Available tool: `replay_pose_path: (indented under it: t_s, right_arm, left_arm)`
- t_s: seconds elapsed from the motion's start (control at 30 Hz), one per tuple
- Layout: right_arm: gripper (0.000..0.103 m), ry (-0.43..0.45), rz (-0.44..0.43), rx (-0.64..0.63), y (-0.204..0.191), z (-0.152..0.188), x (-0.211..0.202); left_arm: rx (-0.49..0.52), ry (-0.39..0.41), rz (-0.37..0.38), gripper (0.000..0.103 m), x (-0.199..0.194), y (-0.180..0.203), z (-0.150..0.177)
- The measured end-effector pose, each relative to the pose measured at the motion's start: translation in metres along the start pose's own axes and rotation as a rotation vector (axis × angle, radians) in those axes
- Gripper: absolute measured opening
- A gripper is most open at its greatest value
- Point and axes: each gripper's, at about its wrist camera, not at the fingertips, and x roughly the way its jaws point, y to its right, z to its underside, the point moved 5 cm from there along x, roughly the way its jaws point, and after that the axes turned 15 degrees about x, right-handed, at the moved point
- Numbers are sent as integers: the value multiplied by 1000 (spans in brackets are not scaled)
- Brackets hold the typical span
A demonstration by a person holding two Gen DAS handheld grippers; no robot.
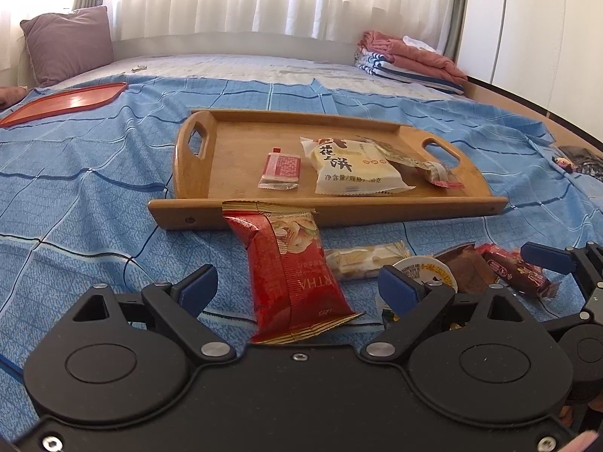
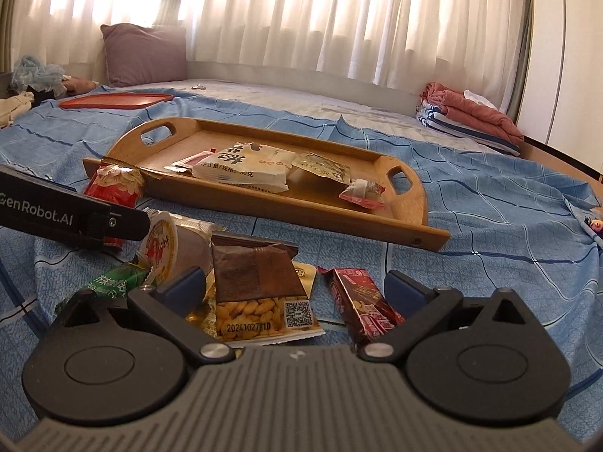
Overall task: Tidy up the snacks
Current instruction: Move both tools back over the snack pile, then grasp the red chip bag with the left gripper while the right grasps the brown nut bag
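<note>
A wooden tray (image 1: 233, 139) (image 2: 410, 226) lies on the blue bedspread and holds several wrapped snacks, the largest a white packet (image 1: 354, 167) (image 2: 245, 167). My left gripper (image 1: 299, 290) is open around a red snack packet (image 1: 290, 271) (image 2: 117, 184), which leans against the tray's front wall; its pads stand clear of it. My right gripper (image 2: 297, 288) is open low over a loose pile, with a brown peanut packet (image 2: 256, 293) and a dark red bar (image 2: 365, 305) between its fingers, neither touched. A jelly cup (image 2: 162, 248) (image 1: 426, 271) lies beside them.
An orange tray (image 1: 64, 101) (image 2: 117, 100) sits far left on the bed. A purple pillow (image 1: 68, 43) leans at the back left, and folded towels (image 1: 410, 60) are stacked at the back right. The bed's wooden edge (image 1: 527, 101) runs along the right. A green packet (image 2: 109, 282) lies in the pile.
</note>
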Motion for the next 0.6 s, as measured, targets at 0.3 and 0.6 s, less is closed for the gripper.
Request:
replay_pose_path:
  t_s: [0.3, 0.6]
  right_arm:
    - [103, 17, 4, -8, -2, -3, -2]
    - [85, 0, -30, -22, -10, -5, -2]
  left_arm:
    - [-21, -1, 9, 68, 1, 0, 1]
    - [-40, -6, 9, 47, 1, -4, -2]
